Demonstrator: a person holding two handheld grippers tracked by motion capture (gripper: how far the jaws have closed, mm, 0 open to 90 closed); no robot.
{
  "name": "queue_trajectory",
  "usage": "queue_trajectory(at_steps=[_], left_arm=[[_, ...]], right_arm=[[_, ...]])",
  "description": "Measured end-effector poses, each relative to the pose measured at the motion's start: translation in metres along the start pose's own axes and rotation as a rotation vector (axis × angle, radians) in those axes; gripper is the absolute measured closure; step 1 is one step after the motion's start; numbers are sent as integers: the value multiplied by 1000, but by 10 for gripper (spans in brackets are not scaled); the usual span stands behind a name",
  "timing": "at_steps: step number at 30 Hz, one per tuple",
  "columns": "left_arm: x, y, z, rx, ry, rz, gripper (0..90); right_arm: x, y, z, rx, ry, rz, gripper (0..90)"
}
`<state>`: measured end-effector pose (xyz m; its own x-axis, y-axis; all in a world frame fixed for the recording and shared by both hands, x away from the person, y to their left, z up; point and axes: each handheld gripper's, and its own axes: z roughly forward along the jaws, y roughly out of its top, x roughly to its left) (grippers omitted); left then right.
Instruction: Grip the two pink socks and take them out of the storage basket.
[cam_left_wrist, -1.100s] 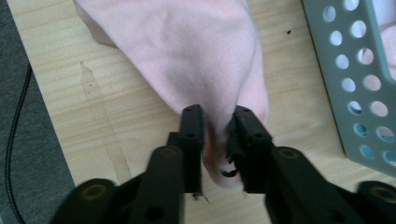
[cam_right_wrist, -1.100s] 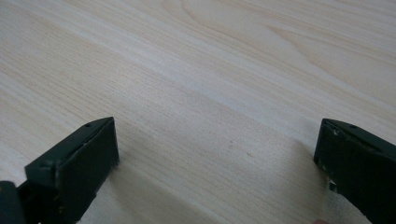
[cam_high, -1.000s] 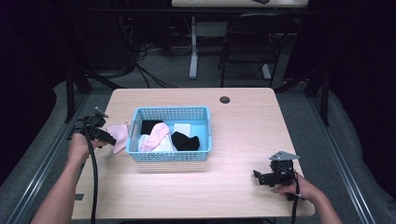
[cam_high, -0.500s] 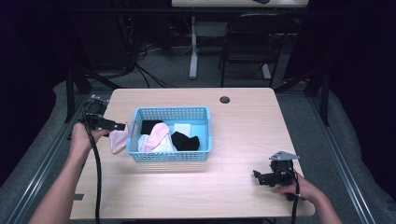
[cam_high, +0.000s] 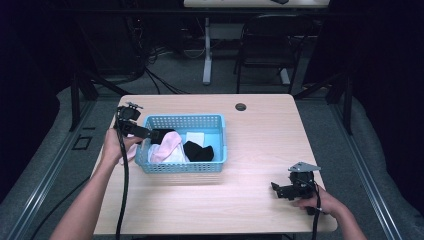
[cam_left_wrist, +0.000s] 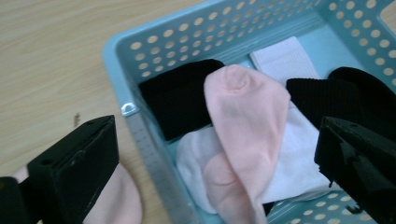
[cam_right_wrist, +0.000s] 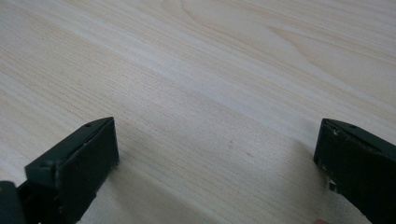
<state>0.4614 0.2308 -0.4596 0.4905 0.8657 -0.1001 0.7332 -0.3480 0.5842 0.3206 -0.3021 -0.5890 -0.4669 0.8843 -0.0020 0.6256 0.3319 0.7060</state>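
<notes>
The left claw (cam_high: 150, 134) hangs over the left rim of the blue basket (cam_high: 200, 121), jaws spread wide and gripping nothing. In the left gripper view a pink sock (cam_left_wrist: 247, 121) lies draped across a white sock (cam_left_wrist: 299, 163) inside the basket, with 2 black socks (cam_left_wrist: 180, 100) beside it. Another pink piece (cam_left_wrist: 114, 200), probably a sock, lies on the desk (cam_high: 260, 125) just outside the basket wall. The right claw (cam_high: 280, 190) rests low near the desk's front right corner, open and empty.

Perforated glossy plastic basket (cam_left_wrist: 154, 39), soft knit cloth socks (cam_left_wrist: 247, 107) (pink, black, white), matt pale wood-grain table (cam_right_wrist: 196, 70).
</notes>
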Motion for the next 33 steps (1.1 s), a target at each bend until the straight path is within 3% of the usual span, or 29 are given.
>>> queue_trajectory(at_steps=[16,25,33], left_arm=[[-25,5,48,91,-58,36,57],[-29,1,73,165,-39,20,149],[-28,0,80,203,-15,24,229]], right_arm=[[0,0,0,0,1,0,0],[0,0,0,1,2,-1,0],[0,0,0,-1,5,0,0]])
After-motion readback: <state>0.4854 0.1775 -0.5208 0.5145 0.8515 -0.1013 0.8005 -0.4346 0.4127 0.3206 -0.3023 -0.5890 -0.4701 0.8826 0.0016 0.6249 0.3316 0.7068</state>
